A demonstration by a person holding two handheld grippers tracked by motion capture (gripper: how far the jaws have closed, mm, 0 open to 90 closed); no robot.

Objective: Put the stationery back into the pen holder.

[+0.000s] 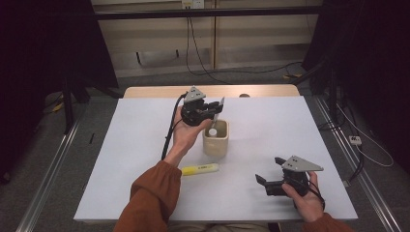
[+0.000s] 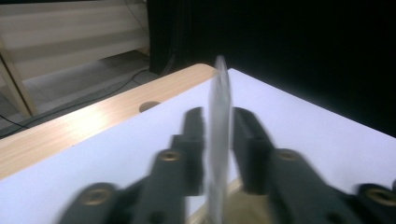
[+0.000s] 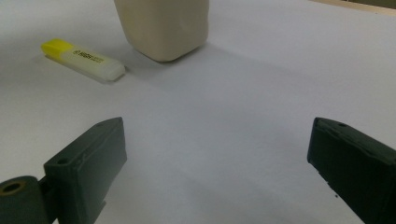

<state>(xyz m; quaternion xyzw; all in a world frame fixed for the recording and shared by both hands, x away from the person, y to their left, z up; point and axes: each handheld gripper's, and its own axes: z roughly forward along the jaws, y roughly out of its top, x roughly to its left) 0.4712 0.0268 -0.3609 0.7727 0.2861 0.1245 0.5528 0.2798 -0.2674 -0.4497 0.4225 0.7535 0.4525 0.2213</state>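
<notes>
1. My left gripper (image 1: 212, 110) sits above the far rim of the beige cup (image 1: 215, 137), near the middle of the white table (image 1: 135, 145). My left hand (image 1: 186, 128) wraps it from the near side, and its cable runs down along my forearm.
2. Its jaws are pinched narrow on a thin, flat, pale strip (image 2: 218, 140). In the left gripper view the strip stands edge-on between the two black jaws, blurred, its tip rising past them. I cannot tell what the strip is.
3. In the high view the strip (image 1: 221, 104) pokes up and to the right of the jaws, over the cup's far edge.
4. Cup: upright, open top, a small white round thing (image 1: 212, 131) visible inside. I cannot make out what that is.
5. A yellow highlighter (image 1: 199, 169) lies flat on the table just near-left of the cup, apart from it, yellow cap end pointing left. In the right gripper view it lies just left of the cup (image 3: 163, 28).
6. My right gripper (image 1: 270, 179) is at the near right of the table, well apart from the cup, held in my right hand (image 1: 307, 195), pointing left.
7. Its jaws stand wide apart with nothing between them but bare table.
8. Orange sleeve (image 1: 150, 198) on my left arm, entering from the near edge.
</notes>
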